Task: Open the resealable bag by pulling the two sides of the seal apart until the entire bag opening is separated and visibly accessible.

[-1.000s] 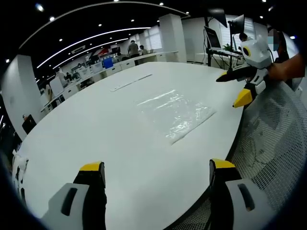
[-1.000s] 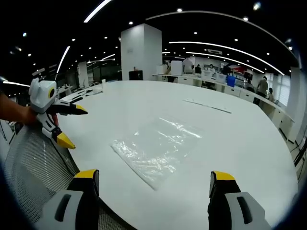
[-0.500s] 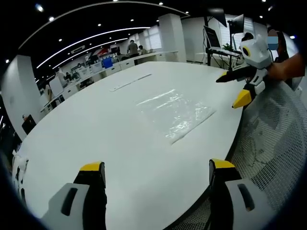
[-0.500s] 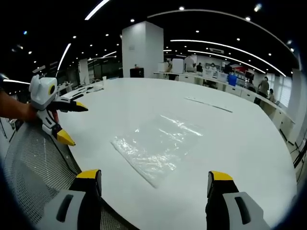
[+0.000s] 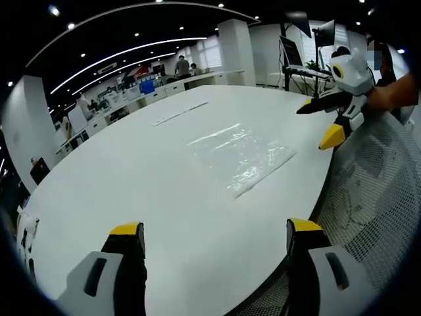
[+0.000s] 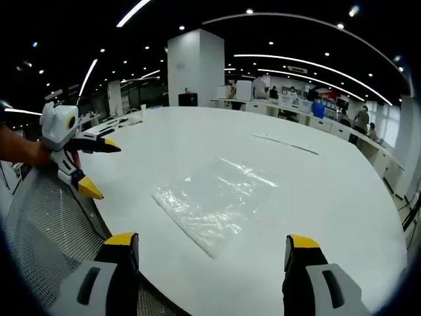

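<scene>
A clear resealable bag (image 5: 241,155) (image 6: 214,201) lies flat and crinkled on the white table (image 5: 131,171) (image 6: 342,191), untouched. My left gripper (image 5: 214,230) is open near the table's edge, well short of the bag, and it appears again as the left gripper (image 6: 92,168) at the left of the right gripper view, jaws apart. My right gripper (image 6: 214,240) is also open, short of the bag; seen in the left gripper view, the right gripper (image 5: 319,125) hangs off the table's edge beside a hand (image 5: 388,95).
A mesh chair back (image 5: 375,191) (image 6: 46,230) stands at the table's near edge. A second clear strip or bag (image 5: 179,113) (image 6: 286,145) lies farther across the table. Desks, monitors and people fill the office behind.
Both views shifted only slightly; the bag has not moved and both grippers stay open.
</scene>
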Tool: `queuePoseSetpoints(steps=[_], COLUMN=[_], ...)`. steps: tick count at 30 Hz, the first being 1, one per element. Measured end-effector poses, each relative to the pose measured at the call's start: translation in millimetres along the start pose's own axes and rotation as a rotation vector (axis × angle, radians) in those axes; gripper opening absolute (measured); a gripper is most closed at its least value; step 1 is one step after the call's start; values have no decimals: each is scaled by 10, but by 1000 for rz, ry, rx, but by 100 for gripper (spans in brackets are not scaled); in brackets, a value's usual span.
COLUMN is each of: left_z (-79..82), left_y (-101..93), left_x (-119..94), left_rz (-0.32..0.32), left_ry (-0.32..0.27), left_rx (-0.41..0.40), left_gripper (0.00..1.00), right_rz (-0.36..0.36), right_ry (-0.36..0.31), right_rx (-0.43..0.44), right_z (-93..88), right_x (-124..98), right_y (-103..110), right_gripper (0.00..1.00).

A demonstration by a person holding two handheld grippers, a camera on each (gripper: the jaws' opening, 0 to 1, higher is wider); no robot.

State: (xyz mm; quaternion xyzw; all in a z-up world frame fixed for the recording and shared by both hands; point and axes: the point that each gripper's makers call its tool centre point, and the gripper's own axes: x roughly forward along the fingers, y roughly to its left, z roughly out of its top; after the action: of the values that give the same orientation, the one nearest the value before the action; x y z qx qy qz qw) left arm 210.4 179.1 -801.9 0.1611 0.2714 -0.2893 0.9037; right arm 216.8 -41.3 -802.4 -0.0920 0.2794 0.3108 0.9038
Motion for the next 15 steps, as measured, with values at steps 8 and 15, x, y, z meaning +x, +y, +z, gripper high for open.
queuePoseSetpoints(steps=[8, 15], left_z=[0, 4], left_y=[-12, -20], left_x=[-5, -3], left_rz=[-1, -2], left_ry=[4, 5], left_rx=[0, 1], left_gripper=[87, 87], right_rz=[-2, -2], right_ry=[-4, -7], right_rx=[4, 8], right_z=[4, 11], right_x=[1, -1], right_y=[-6, -11], right_gripper=[92, 92])
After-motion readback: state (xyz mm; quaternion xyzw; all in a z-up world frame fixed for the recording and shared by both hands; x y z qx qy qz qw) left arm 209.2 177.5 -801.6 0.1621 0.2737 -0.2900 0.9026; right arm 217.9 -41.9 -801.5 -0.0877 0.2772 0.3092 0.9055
